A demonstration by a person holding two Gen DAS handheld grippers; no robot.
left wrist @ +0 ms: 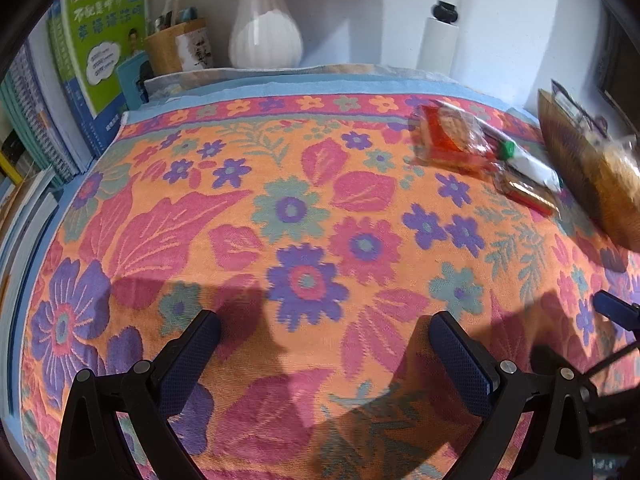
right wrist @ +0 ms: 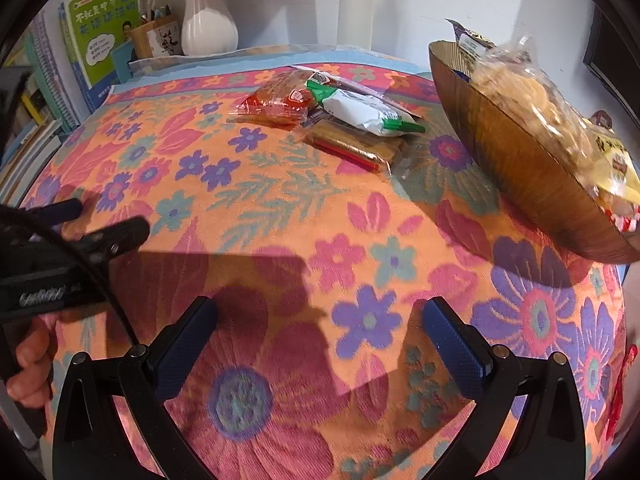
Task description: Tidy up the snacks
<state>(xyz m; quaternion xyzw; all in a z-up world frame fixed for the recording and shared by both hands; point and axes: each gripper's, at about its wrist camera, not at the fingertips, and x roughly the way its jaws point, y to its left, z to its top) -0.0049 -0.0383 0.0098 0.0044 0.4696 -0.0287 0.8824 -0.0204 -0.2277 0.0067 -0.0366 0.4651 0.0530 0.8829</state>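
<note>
Both grippers, left gripper and right gripper, gape wide, empty, over floral cloth. Three snack packets piled beside wooden bowl; bowl holds more snacks.

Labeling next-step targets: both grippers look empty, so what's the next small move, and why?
Probably reach the right gripper forward to the white-and-green packet, the top of the loose pile beside the wooden bowl. Both grippers are open and empty, the bowl already holds snacks, and the left gripper is farther away.
</note>
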